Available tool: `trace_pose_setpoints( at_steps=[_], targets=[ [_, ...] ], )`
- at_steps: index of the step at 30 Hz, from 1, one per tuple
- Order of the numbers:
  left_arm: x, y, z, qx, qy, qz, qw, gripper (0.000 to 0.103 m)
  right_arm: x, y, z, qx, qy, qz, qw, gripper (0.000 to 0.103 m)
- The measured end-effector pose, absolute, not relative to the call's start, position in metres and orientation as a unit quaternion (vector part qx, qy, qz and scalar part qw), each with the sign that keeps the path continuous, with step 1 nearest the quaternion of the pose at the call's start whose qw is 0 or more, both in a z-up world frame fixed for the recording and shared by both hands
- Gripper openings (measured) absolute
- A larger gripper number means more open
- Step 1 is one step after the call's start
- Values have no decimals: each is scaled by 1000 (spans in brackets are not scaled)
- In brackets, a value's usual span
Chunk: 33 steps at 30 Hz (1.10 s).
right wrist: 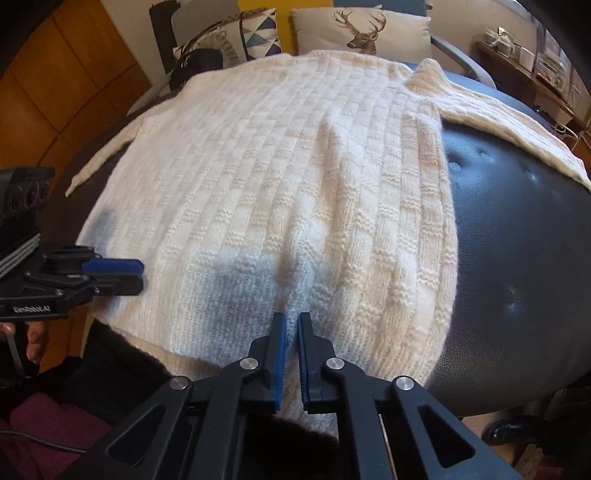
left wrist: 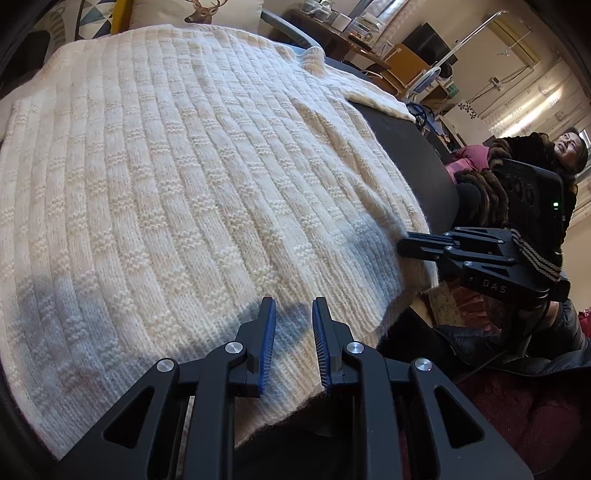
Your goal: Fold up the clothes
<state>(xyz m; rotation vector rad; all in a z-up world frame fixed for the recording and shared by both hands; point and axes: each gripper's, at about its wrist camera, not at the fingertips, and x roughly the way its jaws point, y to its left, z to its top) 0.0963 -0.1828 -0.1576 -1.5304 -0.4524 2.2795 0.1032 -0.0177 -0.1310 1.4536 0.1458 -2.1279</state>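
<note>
Left gripper (left wrist: 294, 343) at bottom centre of the left wrist view: released, pads standing apart, nothing pinched, hovering over the near hem of the sweater (left wrist: 207, 177). Knit seen running flat and undisturbed through the gap. Spread across most of the frame, front panel up, on a dark seat (left wrist: 413, 158) showing bare at right. Other tool at right middle, tips closed and touching the sweater's hem edge. Right gripper (right wrist: 291, 332) at bottom centre of the right wrist view: clenched, pads nearly together on the hem, with a ridge of knit rising from the tips towards mid-frame, so judged to be gripping a pinch of sweater. Lying open and unfolded here too, one sleeve (right wrist: 517, 125) stretched towards upper right, neck end towards the deer pillow (right wrist: 362, 29) at top. Left tool at left middle, beside the hem corner. Step judged: taking hold of the hem at both corners, no fold made yet. Next move likely calls for closing the left jaws on the hem, then lifting both corners together and carrying them up-frame towards the neck, keeping the edge level. No container in either view.
</note>
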Motion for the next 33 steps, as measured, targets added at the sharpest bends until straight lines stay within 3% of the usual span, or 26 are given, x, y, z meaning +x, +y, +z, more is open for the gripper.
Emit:
trace_pose_setpoints(
  at_steps=[8,13,17,20,22,23,26,30,33],
  targets=[
    [96,-186,-156,-544,-163,803,179,22,133,-19,-70,504,42,-791,343,4],
    [93,-200,-146,-524,-204,807,180,22,126,-23,-133,580,77,-739,334,3],
    [82,-216,-135,-506,-203,826,143,22,122,-31,-148,620,101,-689,360,8],
    [69,-228,-131,-499,-199,836,108,26,103,-22,-136,628,66,-677,378,9],
    [61,-232,-129,-497,-193,840,98,27,87,-12,-119,613,31,-690,384,19],
    [57,-233,-128,-495,-190,842,96,27,76,-7,-110,601,8,-700,386,19],
    [49,-238,-133,-502,-176,843,81,28,35,-1,-99,563,-41,-752,342,20],
    [59,-245,-154,-532,-167,829,53,28,-3,-9,-133,574,3,-776,262,20],
    [81,-254,-158,-525,-188,828,58,28,-8,-5,-150,573,51,-785,229,11]
  ],
)
